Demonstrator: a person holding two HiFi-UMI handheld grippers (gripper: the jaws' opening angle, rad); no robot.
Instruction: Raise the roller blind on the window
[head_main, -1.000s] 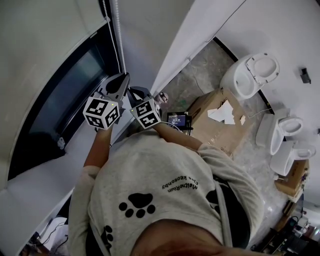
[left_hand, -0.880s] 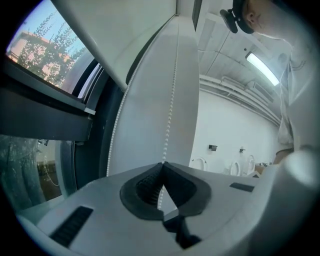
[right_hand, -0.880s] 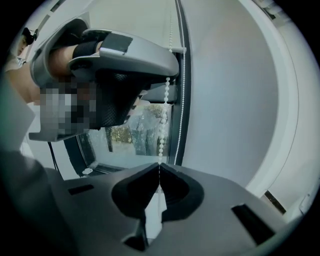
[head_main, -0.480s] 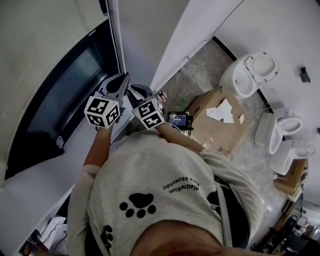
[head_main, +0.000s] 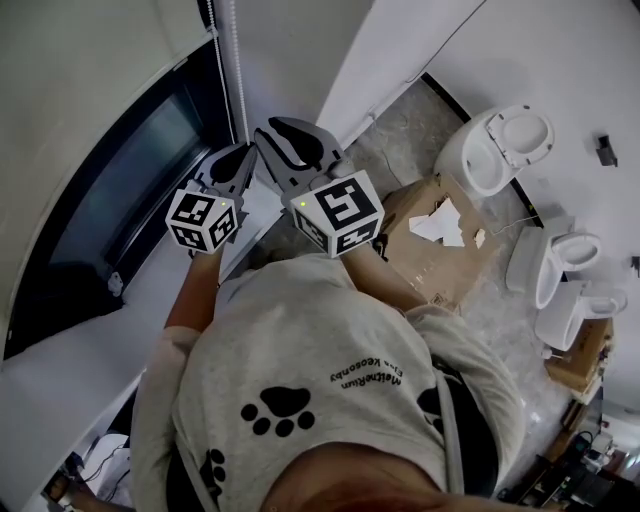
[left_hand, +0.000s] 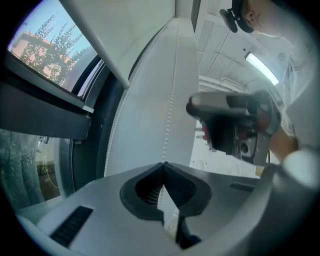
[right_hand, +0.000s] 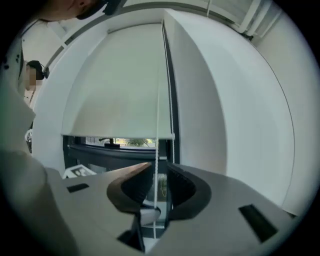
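Closest in, the grey shirt (head_main: 300, 380) with paw prints, both forearms reaching out from it toward the window. The left gripper (head_main: 245, 155) sits beside the sill (head_main: 110, 320). In its own view the left gripper's (left_hand: 162, 165) fingers are closed together, pinching the bead chain (left_hand: 172, 100), which runs straight up from the pinch along the white reveal. The right gripper (head_main: 285, 135) is held higher and just to the right of it, and shows blurred in the left gripper view (left_hand: 230, 125). In the right gripper view its (right_hand: 159, 170) fingers have just been opening and stand apart; the bead chain (right_hand: 159, 100) hangs down through the gap between them, and neither pad presses on it. Beyond the fingers, the roller blind (right_hand: 120, 85) covers the upper part of the window (right_hand: 125, 145). Its bottom rail is level, and a strip of dark frame and glass shows below, with green foliage outside. From above, the bead chain (head_main: 237, 70) hangs at the blind's right edge. The roller blind (head_main: 90, 60) is pale and the window (head_main: 110, 200) dark under it. Farther down on the floor (head_main: 400, 140) are an open cardboard box (head_main: 440, 240) and several white toilets (head_main: 505, 145) along the wall.
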